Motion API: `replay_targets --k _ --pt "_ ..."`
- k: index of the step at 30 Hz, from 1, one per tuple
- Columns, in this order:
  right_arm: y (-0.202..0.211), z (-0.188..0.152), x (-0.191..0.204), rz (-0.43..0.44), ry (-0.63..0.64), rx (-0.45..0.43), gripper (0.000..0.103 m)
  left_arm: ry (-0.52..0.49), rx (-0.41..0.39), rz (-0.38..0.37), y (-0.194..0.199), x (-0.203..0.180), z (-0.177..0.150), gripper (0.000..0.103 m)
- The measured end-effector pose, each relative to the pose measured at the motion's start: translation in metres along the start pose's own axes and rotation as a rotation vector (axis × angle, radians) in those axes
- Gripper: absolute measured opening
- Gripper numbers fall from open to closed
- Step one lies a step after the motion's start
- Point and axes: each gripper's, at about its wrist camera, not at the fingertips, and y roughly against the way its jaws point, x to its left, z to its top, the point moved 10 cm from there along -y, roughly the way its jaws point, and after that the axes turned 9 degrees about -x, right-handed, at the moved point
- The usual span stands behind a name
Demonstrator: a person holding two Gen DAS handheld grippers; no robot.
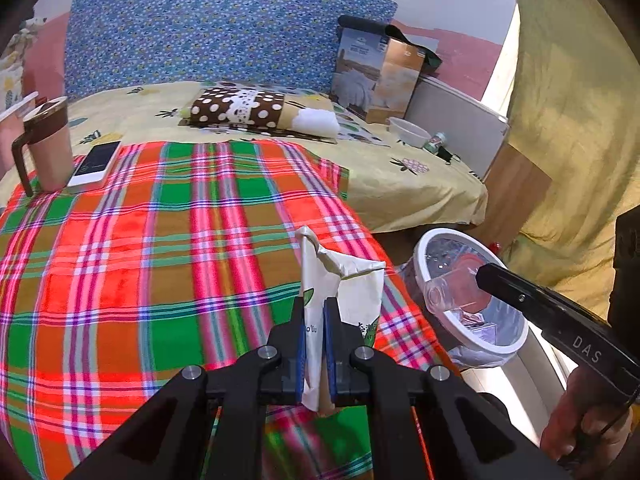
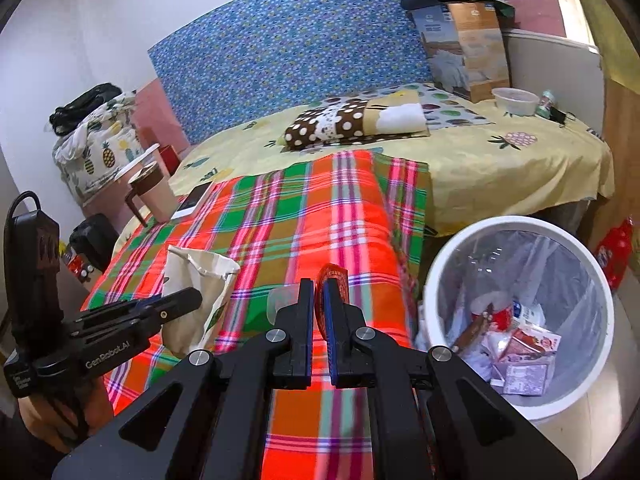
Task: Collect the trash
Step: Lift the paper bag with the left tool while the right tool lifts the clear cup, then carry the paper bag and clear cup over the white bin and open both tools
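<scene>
My left gripper (image 1: pixel 316 312) is shut on a crumpled white paper cup (image 1: pixel 352 284) and holds it above the plaid blanket (image 1: pixel 160 248). The cup also shows in the right wrist view (image 2: pixel 196 280), with the left gripper (image 2: pixel 176 304) on it. My right gripper (image 2: pixel 319 292) is shut on a clear plastic cup with a red label (image 2: pixel 332 280). In the left wrist view that gripper (image 1: pixel 484 276) holds the clear cup (image 1: pixel 452 288) over the white trash bin (image 1: pixel 516 344). The bin (image 2: pixel 448 272) is lined with a bag and holds several wrappers and cartons.
A brown-lidded mug (image 1: pixel 48 148) and a phone (image 1: pixel 94 164) stand at the blanket's far left. A polka-dot pillow (image 1: pixel 240 108), a cardboard box (image 1: pixel 376 76) and a white bowl (image 1: pixel 408 132) lie farther back on the yellow bed sheet. A curtain (image 1: pixel 572 120) hangs right.
</scene>
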Motion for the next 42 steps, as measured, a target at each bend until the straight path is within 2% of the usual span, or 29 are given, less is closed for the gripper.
replay_targets --k 7,22,33,42 --pt "0.012 0.0 -0.033 -0.055 -0.042 -0.02 0.007 -0.04 0.019 -0.052 -0.017 -0.037 0.0 0.008" --pt "0.042 -0.01 -0.129 -0.234 -0.155 -0.033 0.007 -0.153 0.079 -0.217 -0.078 -0.145 -0.007 0.008" --pt "0.042 -0.025 -0.158 -0.289 -0.208 0.005 0.007 -0.183 0.154 -0.281 -0.115 -0.181 -0.03 0.008" --pt "0.035 -0.033 -0.175 -0.307 -0.237 0.044 0.008 -0.189 0.179 -0.321 -0.134 -0.2 -0.037 0.009"
